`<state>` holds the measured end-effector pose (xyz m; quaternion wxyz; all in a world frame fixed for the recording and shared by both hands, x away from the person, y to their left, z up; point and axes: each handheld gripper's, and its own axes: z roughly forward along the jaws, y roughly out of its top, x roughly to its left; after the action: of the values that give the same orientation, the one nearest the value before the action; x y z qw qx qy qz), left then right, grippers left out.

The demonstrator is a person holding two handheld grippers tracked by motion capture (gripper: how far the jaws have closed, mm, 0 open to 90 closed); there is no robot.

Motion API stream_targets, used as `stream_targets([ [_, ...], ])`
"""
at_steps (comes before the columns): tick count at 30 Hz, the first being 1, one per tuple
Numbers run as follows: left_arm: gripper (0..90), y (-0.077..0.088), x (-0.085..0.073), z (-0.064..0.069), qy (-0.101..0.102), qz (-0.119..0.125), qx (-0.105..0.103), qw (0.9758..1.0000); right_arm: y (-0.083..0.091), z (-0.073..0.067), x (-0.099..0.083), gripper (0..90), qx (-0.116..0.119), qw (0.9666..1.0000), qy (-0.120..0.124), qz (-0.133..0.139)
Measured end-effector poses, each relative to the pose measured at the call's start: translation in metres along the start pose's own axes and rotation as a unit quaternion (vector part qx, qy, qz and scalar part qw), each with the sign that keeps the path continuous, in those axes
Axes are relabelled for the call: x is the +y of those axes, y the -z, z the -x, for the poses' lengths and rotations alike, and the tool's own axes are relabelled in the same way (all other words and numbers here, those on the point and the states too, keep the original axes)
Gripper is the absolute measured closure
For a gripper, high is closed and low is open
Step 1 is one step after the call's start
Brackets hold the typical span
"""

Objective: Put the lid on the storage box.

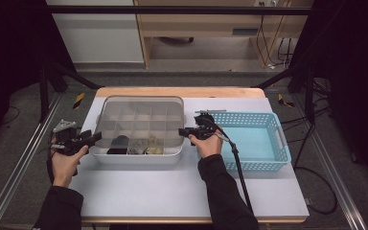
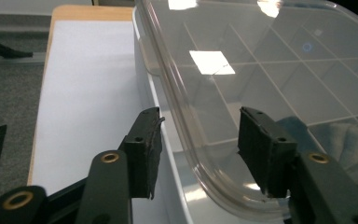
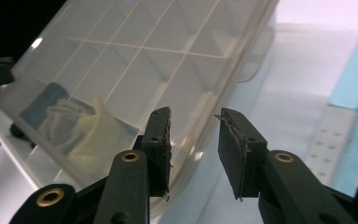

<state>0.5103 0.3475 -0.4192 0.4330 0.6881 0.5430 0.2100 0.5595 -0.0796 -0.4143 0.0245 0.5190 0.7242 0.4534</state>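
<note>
A white compartment box [image 1: 134, 157] sits mid-table under a clear lid [image 1: 139, 117] that looks slightly raised. My left gripper [image 1: 95, 138] is at the box's left side. In the left gripper view it [image 2: 200, 149] is open, its jaws straddling the lid's rim [image 2: 186, 154] without pressing on it. My right gripper [image 1: 184, 131] is at the box's right side. In the right gripper view it [image 3: 193, 149] is also open, and the lid's edge [image 3: 200, 135] runs between the jaws. Under the lid [image 3: 144, 46] lie a pale yellowish item [image 3: 98, 135] and a blue and white one [image 3: 56, 114].
A light blue basket [image 1: 254, 139] stands just right of the box, close behind my right hand. A thin stick [image 1: 210, 111] lies on the table behind it. The white table top [image 1: 172, 191] has free room in front. A dark item [image 1: 120, 143] sits in a front compartment.
</note>
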Motion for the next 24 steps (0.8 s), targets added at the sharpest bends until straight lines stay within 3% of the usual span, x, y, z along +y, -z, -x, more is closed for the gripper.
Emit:
stream_targets([
  [8, 44.9, 0.0001, -0.0026, -0.0041, 0.015, 0.004, -0.02, 0.9997, -0.0013, -0.0004, -0.0017, 62.5, 0.006, 1.0, -0.004, 0.0],
  [12, 45.2, 0.0019, -0.0037, -0.0075, 0.023, 0.007, -0.033, 0.9991, -0.0008, -0.0006, -0.0029, 67.6, 0.026, 0.9996, -0.012, 0.0],
  [15, 46.5, 0.0029, -0.0038, -0.0072, 0.023, 0.007, -0.032, 0.9992, -0.0007, -0.0047, -0.0041, 67.5, 0.01, 0.9999, 0.0, -0.003],
  [24, 47.0, 0.0082, -0.005, -0.0069, 0.024, 0.016, -0.036, 0.9989, 0.0022, -0.0039, -0.0042, 66.8, 0.025, 0.9996, -0.009, 0.001],
])
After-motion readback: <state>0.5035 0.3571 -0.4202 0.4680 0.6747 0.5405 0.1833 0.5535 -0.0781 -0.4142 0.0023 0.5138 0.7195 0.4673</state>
